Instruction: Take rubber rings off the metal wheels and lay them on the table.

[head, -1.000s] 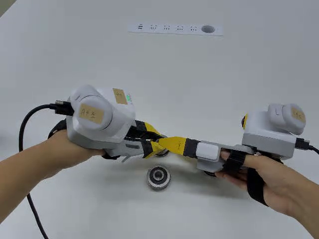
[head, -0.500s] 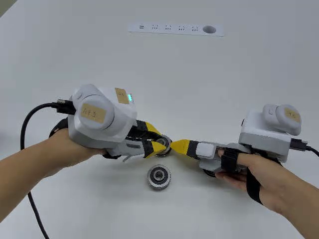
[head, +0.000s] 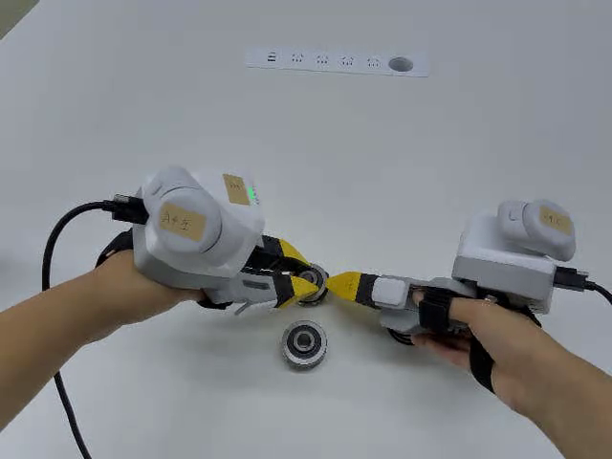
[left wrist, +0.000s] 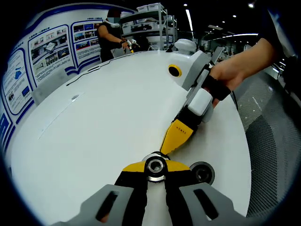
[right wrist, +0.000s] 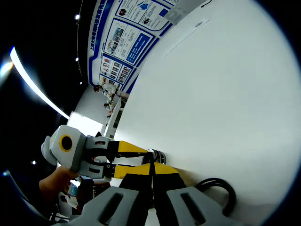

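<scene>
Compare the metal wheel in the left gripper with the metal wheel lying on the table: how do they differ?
The held wheel is clamped between the yellow jaws of the left gripper, while the table wheel lies flat and free. The right gripper, its jaws shut, meets the held wheel with its tips, while nothing touches the table wheel. Both are round, silvery metal wheels.

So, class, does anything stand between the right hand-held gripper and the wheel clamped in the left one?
Nothing visible does. The right hand-held gripper has its closed tip right at the wheel held in the left hand-held gripper. A second wheel lies on the table below them, out of the line.
</scene>
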A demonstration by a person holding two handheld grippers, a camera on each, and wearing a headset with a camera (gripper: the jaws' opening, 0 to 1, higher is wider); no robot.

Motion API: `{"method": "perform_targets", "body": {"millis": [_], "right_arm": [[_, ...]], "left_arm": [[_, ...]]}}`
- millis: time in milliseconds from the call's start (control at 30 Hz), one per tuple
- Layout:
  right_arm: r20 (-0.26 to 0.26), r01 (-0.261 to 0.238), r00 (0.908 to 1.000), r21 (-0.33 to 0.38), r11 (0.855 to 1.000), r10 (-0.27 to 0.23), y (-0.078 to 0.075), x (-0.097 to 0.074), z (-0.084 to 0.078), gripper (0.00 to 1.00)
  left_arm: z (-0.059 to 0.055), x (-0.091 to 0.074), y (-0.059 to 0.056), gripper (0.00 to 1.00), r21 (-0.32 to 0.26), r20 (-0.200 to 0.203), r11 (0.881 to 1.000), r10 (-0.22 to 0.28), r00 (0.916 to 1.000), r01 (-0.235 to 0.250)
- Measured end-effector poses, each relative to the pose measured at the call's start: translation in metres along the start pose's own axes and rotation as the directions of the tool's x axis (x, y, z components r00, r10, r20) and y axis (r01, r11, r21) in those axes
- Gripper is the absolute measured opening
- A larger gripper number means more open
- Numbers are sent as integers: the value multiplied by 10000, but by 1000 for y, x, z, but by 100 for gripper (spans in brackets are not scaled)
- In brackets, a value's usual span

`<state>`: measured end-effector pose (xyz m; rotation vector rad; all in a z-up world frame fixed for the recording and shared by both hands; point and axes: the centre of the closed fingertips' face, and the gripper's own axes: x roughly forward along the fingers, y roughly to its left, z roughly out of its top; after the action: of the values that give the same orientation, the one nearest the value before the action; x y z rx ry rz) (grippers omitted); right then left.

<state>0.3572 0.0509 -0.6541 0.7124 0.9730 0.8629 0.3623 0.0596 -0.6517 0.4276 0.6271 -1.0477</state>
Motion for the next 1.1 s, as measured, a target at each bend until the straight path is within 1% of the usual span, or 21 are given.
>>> {"method": "perform_targets", "body": {"millis": [67,333,633,700,1100], "right_arm": [[27,8,10000,145,9999,-8,1,0,0,1],[-24,-34,10000,0,10000,34,2,1,1,0],[-112,-111,9999,-347,9993,107,3,4,2,0],[-100,-171,9998,-751,9970,164,3,4,3,0],[-164,-270,9995,-889,9957,256,7,6,2,0]], "left_arm": [[0,0,0,13,-10,3,10000,-18,10000,18],[0,0,-1,13,39,-38,10000,-68,10000,68],[1,0,-2,13,70,-50,9999,-86,10000,87],[1,0,-2,13,83,-54,9999,-92,9999,92],[1,0,-2,13,92,-27,9999,-114,9999,114]]}}
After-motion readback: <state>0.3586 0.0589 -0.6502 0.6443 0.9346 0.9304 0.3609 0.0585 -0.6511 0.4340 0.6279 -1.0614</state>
